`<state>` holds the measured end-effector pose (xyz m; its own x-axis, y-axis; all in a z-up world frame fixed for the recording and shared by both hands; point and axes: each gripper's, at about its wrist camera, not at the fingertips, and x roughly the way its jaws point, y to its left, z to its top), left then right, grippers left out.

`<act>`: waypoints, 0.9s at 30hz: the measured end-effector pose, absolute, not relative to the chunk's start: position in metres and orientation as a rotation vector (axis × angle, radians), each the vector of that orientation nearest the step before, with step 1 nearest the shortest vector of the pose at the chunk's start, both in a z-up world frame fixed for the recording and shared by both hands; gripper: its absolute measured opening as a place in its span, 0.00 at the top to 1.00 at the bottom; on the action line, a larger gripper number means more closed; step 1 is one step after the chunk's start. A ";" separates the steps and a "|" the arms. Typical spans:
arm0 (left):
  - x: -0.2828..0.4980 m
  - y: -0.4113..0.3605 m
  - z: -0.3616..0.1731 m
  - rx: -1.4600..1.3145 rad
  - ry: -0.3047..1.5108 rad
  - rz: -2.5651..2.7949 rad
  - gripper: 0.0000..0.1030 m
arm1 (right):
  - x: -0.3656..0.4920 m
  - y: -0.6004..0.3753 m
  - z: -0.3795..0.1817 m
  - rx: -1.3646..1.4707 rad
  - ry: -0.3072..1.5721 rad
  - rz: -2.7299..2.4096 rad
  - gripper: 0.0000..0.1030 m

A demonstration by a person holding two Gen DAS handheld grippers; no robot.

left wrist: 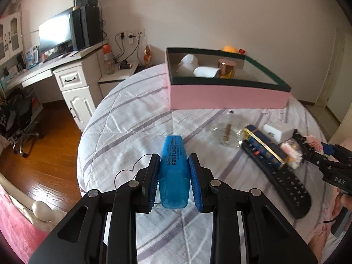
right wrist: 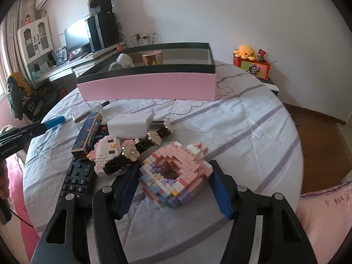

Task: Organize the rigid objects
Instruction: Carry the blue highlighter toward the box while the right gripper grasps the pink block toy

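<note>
My left gripper is shut on a blue highlighter and holds it above the bed, short of the pink box. The box holds white items and a copper cup. In the right wrist view my right gripper is open, its fingers on either side of a pink and pastel brick model lying on the bed. Beside it lie a black watch with flowers, a white brick figure, a remote, a blue-gold box and a white charger.
The pink box stands at the far side of the round bed. A glass bottle lies near the remote. A desk with a monitor stands to the left. A nightstand with a plush toy stands at right.
</note>
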<state>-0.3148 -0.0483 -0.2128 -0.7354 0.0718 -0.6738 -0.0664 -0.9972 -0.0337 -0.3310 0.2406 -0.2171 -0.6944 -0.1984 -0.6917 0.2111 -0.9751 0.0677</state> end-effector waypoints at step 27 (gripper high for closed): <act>-0.286 -0.032 -0.172 -0.923 -0.033 2.805 0.74 | -0.321 0.237 -0.164 0.923 -0.025 -2.689 0.39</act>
